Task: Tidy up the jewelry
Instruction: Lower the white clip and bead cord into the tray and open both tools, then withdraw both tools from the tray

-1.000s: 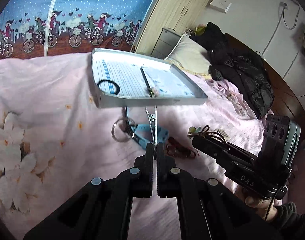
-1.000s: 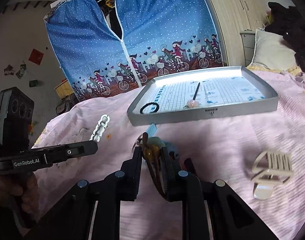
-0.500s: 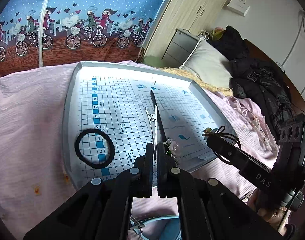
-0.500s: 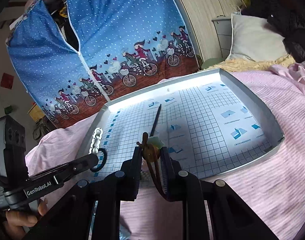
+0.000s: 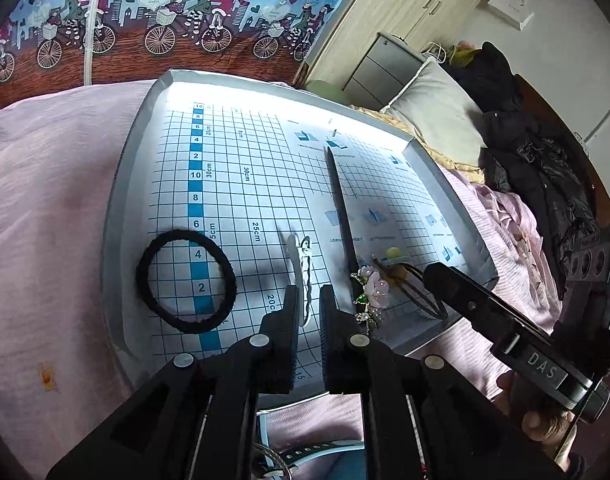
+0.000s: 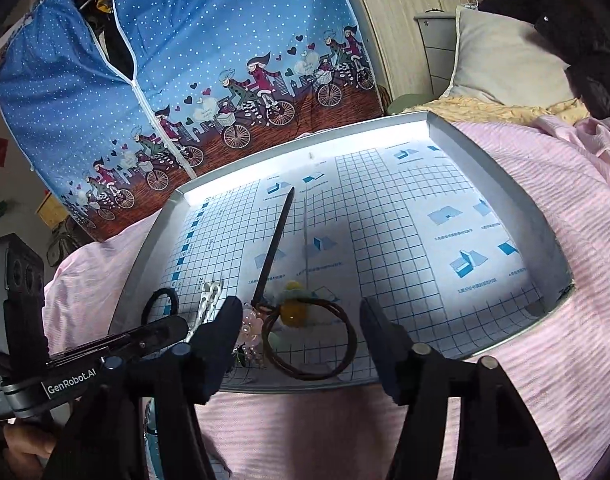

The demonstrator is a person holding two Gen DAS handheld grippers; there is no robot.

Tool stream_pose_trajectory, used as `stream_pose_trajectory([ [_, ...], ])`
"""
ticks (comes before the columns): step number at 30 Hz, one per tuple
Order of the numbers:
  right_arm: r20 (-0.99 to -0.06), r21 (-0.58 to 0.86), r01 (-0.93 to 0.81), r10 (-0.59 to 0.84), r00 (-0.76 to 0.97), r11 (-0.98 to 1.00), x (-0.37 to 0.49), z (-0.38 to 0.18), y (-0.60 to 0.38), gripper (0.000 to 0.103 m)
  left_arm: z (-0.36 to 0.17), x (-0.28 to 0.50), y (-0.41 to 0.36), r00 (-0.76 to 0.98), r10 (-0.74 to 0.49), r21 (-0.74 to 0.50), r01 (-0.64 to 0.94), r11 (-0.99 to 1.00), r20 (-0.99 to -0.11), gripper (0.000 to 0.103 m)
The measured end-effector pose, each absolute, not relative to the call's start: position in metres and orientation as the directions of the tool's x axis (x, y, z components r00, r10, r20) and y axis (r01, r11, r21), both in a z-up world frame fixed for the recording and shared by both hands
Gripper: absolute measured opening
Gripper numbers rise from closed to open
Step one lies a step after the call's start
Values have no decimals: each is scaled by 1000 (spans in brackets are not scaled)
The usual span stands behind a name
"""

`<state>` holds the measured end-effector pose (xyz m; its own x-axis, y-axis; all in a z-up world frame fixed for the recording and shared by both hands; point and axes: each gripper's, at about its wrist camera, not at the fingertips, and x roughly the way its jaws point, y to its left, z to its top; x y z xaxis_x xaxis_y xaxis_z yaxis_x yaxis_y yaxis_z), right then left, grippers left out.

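Note:
A grey tray [image 5: 121, 184] with a blue-grid lining sits on the pink bed. On it lie a black hair tie [image 5: 142, 280], a black hair stick [image 5: 341, 208] with a pink flower end [image 5: 373, 288], a white clip [image 5: 303, 272] and a brown hair tie with a yellow bead [image 6: 293, 312]. My left gripper [image 5: 310, 300] hangs low over the tray's near side. Its jaws are slightly parted, and the clip lies on the lining in the gap. My right gripper [image 6: 301, 308] is wide open, with the brown hair tie resting on the tray [image 6: 505, 168] between its fingers.
Pink bedding [image 5: 45, 200] surrounds the tray. A blue fabric wardrobe [image 6: 225, 40] stands behind it. A pillow [image 6: 505, 60] and dark clothes [image 5: 545, 168] lie to the right. A blue strap with a ring [image 5: 297, 452] lies on the bed below the tray's near rim.
Both grippers came forward over the tray. The left jaws parted and the white clip now lies on the lining. The right gripper opened wide and let go of the brown hair tie.

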<state>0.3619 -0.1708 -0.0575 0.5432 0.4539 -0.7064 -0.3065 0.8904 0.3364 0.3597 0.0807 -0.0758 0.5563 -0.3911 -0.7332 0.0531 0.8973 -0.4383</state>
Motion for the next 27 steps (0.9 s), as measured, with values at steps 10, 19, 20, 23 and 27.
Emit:
stream_pose_trajectory([
  [10,-605,366,-295,466,645,883,327,-3,-210,96,-27,317,90,680,-313,-428,0,904,-663,84],
  [19,-447,243,-412,479,756,878,255,58,-230,103,45,253,90,834,-251,-432,17,902,-492,101],
  [20,-433,218,-419,472,768,881,245,63,-232,103,52,244,87,845,-246,-420,28,907,-475,101],
  [23,-421,166,-429,457,783,888,218,69,-235,103,69,218,76,871,-212,-347,51,937,-443,102],
  [27,-427,149,-435,455,782,888,187,67,-241,103,78,183,54,885,-181,-246,79,966,-430,102],
])
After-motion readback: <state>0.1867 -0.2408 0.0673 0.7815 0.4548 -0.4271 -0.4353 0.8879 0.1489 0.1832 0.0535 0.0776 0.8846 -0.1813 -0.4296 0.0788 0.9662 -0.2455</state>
